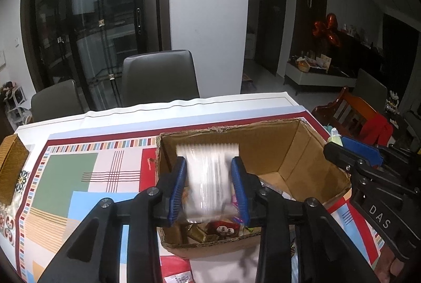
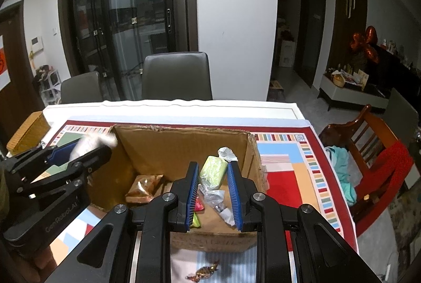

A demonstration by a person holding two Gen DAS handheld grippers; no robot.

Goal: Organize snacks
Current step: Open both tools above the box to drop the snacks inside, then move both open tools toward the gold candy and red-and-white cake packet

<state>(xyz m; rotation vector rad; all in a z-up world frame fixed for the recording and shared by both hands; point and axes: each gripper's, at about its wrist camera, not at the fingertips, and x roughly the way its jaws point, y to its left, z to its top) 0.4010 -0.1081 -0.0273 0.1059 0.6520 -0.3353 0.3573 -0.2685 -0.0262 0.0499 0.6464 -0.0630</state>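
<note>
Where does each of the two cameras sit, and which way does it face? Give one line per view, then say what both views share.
Left wrist view: sits on the left gripper, faces forward over the open brown cardboard box; its blue-padded fingers flank a blurred clear plastic packet; the right gripper enters at right.
Right wrist view: sits on the right gripper, looks into the same box; its fingers flank a pale green wrapped snack; the left gripper enters at left.
Shared: box, patterned tablecloth, grey chair.
</note>
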